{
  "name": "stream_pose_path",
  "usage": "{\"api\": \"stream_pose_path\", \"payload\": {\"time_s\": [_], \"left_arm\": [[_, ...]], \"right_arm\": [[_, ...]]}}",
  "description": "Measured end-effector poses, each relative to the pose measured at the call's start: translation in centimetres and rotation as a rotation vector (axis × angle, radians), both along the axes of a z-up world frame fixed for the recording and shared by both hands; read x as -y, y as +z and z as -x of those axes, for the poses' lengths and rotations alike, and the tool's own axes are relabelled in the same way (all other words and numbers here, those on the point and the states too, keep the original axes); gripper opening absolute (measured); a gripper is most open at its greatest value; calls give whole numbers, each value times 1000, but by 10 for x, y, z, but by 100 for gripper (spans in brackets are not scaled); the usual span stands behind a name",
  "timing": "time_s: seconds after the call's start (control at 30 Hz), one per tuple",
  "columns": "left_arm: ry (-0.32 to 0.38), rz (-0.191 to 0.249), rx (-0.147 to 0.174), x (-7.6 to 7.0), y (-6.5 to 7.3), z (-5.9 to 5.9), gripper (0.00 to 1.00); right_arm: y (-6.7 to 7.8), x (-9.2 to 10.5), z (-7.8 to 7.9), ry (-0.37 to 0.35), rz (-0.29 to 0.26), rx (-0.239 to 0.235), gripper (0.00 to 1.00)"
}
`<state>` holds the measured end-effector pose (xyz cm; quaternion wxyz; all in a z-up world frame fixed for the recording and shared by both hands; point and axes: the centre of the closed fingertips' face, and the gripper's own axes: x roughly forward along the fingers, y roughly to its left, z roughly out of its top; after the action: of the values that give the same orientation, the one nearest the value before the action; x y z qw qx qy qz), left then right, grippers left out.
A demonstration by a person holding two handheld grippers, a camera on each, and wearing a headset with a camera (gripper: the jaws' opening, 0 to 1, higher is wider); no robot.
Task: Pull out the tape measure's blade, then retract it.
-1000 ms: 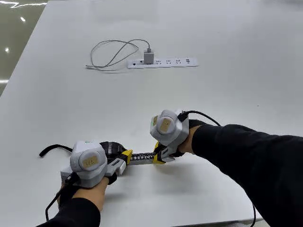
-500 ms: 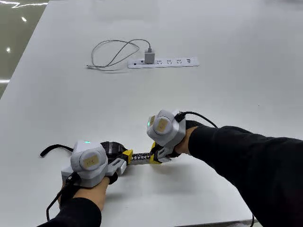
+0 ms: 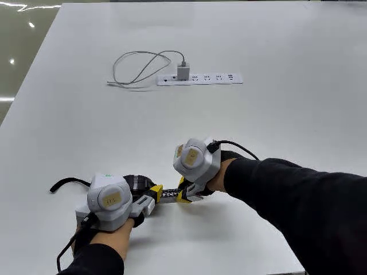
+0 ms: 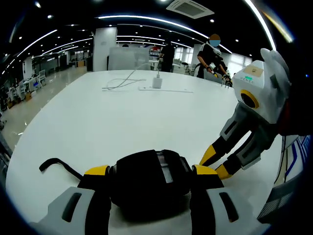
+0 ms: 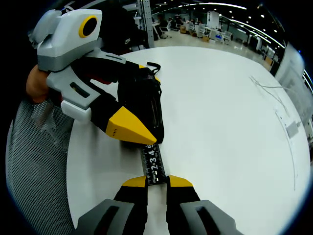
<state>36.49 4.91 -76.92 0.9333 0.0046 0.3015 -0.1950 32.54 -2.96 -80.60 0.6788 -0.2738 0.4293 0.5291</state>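
The left tongs (image 4: pixel 150 172) are clamped on the black tape measure (image 4: pixel 149 188), 1 yellow-tipped jaw on each side of its case, which rests on the white desk (image 3: pixel 258 126) near the front edge. A short stretch of blade (image 5: pixel 152 165) runs straight out of the case, and the right tongs (image 5: pixel 157 182) are pinched shut on its free end (black printed numerals show between the case and the jaw tips). The 2 tongs sit close together, tips facing each other. The tape measure's black wrist strap (image 3: pixel 65 184) trails off to the left of the case. Far across the desk lies a white power strip (image 3: pixel 206 78) with a charger (image 3: pixel 183 71) plugged in and its cable (image 3: pixel 137 63) looped beside it.
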Motion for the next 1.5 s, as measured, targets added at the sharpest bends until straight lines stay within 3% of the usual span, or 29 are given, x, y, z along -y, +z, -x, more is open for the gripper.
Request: {"api": "stream_pose_path", "payload": {"time_s": [1.5], "left_arm": [[0, 13, -4, 0, 1, 1, 61]], "right_arm": [[0, -32, -4, -6, -43, -6, 10]]}}
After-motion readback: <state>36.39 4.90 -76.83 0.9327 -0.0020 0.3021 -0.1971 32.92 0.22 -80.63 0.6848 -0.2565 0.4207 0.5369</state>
